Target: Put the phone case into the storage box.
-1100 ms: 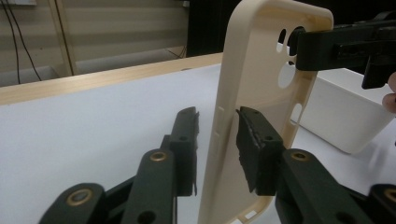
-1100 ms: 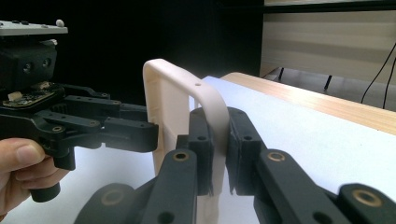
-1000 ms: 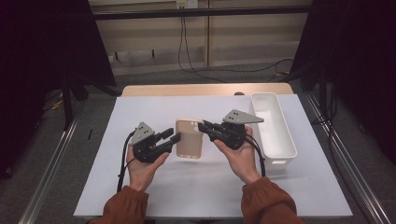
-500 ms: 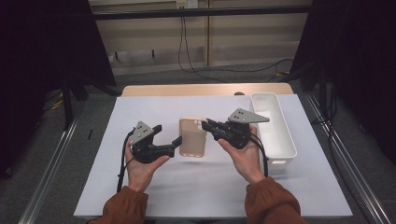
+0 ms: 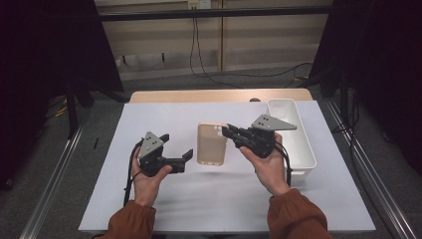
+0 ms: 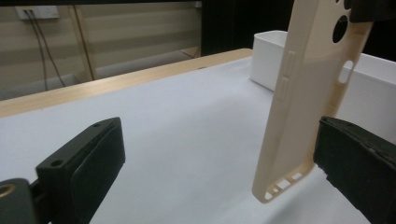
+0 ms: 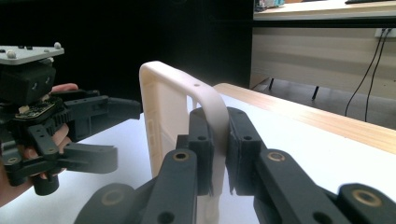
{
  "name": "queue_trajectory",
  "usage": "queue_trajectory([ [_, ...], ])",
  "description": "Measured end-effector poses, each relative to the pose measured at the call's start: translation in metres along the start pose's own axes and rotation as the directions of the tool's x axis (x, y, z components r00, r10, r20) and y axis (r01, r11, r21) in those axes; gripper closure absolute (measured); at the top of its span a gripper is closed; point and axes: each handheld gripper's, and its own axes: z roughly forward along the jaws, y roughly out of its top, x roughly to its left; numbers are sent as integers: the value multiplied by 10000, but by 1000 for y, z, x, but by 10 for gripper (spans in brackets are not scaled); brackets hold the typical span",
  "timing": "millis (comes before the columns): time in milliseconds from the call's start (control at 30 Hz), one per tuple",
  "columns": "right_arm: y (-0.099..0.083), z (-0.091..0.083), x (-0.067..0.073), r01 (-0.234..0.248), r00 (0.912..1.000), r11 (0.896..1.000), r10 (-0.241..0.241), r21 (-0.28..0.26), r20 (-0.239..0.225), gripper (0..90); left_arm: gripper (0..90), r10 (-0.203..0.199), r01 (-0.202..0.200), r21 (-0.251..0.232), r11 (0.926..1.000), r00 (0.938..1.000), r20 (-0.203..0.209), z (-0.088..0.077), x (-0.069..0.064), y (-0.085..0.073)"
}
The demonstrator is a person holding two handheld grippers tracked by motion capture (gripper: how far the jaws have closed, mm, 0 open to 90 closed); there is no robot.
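So your right tongs (image 5: 230, 132) have the phone case (image 5: 212, 143) clamped by one edge near its camera end, jaws pressed together on the thin wall, as the right gripper view shows plainly. The case (image 7: 166, 121) is lifted off the white table (image 5: 164, 119) and hangs clear of it, between your two hands, with its open end pointing down toward the sheet in the left gripper view. Your left tongs (image 5: 188, 154) stand wide apart and grip nothing; they sit just beside the lower left edge of the case (image 6: 308, 93), one jaw on each side of it in their own view, not touching it as far as I can tell.

Judging from this, the pick-up is done: you have a firm hold and the case is in the air. What seems left is either a second grip with the left tongs on the free end, or carrying the case over to the white bin (image 5: 298, 134) at your right, which looks empty from above. Nothing has been placed yet. If you mean to take it with both tongs, the left ones need to shut on the lower edge; mind that the thin wall may flex under the squeeze
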Motion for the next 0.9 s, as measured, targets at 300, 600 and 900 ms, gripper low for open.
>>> queue_trajectory([
  [300, 2, -11, -8, 14, 9997, 10000, -12, -90, 243, 817, 24, -20, 19, -74, 10000, 9999, -120, -5, 2, -9],
  [600, 3, -22, -17, 32, 9987, 9998, -22, -191, 518, 818, 24, -10, 7, -78, 10000, 9995, -308, -10, 4, -19],
  [900, 8, -33, -26, 113, 9965, 9994, -86, -322, 828, 818, 25, -151, 139, -309, 9994, 9991, -402, -21, 7, -29],
])
